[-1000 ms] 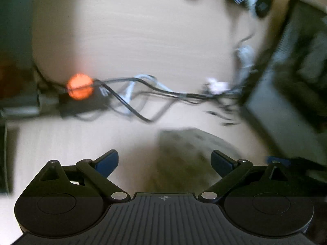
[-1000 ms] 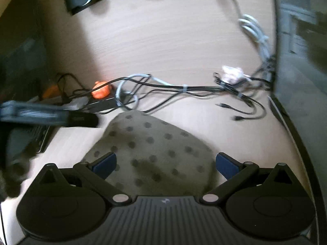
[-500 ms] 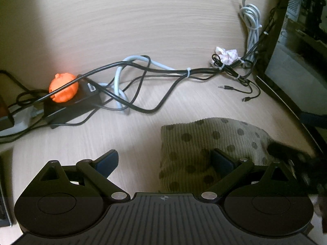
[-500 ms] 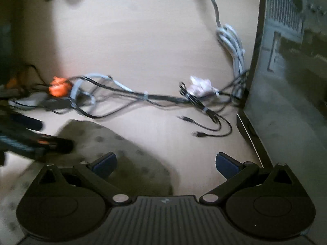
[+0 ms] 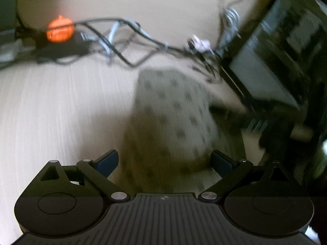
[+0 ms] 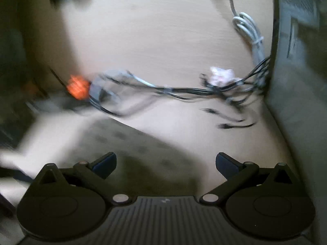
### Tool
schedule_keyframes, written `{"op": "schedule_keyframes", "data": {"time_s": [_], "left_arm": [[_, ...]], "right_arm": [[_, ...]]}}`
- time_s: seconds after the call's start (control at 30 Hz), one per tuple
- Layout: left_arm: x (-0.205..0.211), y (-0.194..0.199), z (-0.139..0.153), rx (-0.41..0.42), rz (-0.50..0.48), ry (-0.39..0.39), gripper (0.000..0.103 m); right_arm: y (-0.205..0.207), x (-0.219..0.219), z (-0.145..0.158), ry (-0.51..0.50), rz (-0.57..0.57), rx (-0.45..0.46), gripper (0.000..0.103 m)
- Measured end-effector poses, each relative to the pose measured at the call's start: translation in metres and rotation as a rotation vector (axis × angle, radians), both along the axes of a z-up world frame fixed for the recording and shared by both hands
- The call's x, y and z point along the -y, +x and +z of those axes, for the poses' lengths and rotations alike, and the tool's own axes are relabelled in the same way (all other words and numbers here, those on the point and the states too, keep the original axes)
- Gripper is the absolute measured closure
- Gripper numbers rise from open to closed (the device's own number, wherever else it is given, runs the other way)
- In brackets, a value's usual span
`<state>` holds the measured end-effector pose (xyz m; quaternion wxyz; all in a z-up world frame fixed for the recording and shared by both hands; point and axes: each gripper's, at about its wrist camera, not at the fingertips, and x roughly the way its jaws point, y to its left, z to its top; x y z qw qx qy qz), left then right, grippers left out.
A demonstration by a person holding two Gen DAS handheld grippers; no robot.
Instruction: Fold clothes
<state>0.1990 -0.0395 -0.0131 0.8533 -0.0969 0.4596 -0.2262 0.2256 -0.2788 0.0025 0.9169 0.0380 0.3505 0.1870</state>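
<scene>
A beige garment with dark polka dots (image 5: 171,118) lies bunched on the light wooden desk (image 5: 61,112), blurred by motion. My left gripper (image 5: 164,161) is open just above its near end, one finger on each side of the cloth. In the right wrist view the same garment (image 6: 130,143) lies in shadow at lower left. My right gripper (image 6: 166,161) is open over its right edge, holding nothing. The other gripper shows as a dark blur (image 5: 282,138) at the right of the left wrist view.
A tangle of black and white cables (image 5: 126,47) crosses the desk behind the garment, with an orange round object (image 5: 59,31) on a black box. A crumpled pink-white scrap (image 6: 221,74) lies by the cables. A dark computer case (image 6: 302,61) stands on the right.
Both views are now motion-blurred. My left gripper has shifted so the garment sits centred between its fingers. The right gripper swung back left over the cloth. Both stayed open.
</scene>
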Motion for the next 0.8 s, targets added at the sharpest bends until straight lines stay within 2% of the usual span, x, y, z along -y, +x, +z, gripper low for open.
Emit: {"op": "schedule_keyframes", "data": {"time_s": [0.07, 0.13, 0.17, 0.23, 0.3, 0.43, 0.6, 0.7, 0.8], "left_arm": [[0.011, -0.014, -0.004, -0.002, -0.041, 0.042, 0.003], [0.024, -0.026, -0.008, 0.025, -0.077, 0.117, 0.003], [0.028, -0.030, -0.008, 0.037, -0.086, 0.140, 0.003], [0.032, -0.032, -0.007, 0.049, -0.094, 0.154, 0.003], [0.027, -0.031, -0.003, 0.040, -0.087, 0.115, 0.003], [0.010, -0.030, 0.005, 0.024, -0.063, 0.004, 0.003], [0.000, -0.024, 0.005, 0.024, 0.014, -0.020, 0.003], [0.011, -0.033, 0.003, 0.008, -0.051, -0.073, 0.003], [0.022, -0.045, 0.006, 0.025, -0.141, -0.048, 0.003]], "right_arm": [[-0.005, -0.012, -0.004, -0.030, 0.030, -0.001, 0.000], [-0.004, -0.034, -0.022, -0.171, 0.056, -0.004, 0.000], [-0.003, -0.037, -0.027, -0.184, 0.051, -0.005, 0.000], [-0.001, -0.034, -0.028, -0.149, 0.032, -0.027, 0.000], [0.001, -0.023, -0.024, -0.091, 0.007, -0.062, 0.000], [-0.005, -0.004, -0.022, -0.043, -0.049, -0.094, 0.000], [-0.016, 0.006, -0.036, 0.056, -0.050, -0.187, 0.000], [-0.020, 0.005, -0.042, 0.138, -0.023, -0.234, 0.000], [-0.023, 0.007, -0.032, 0.098, -0.020, -0.188, 0.000]]}}
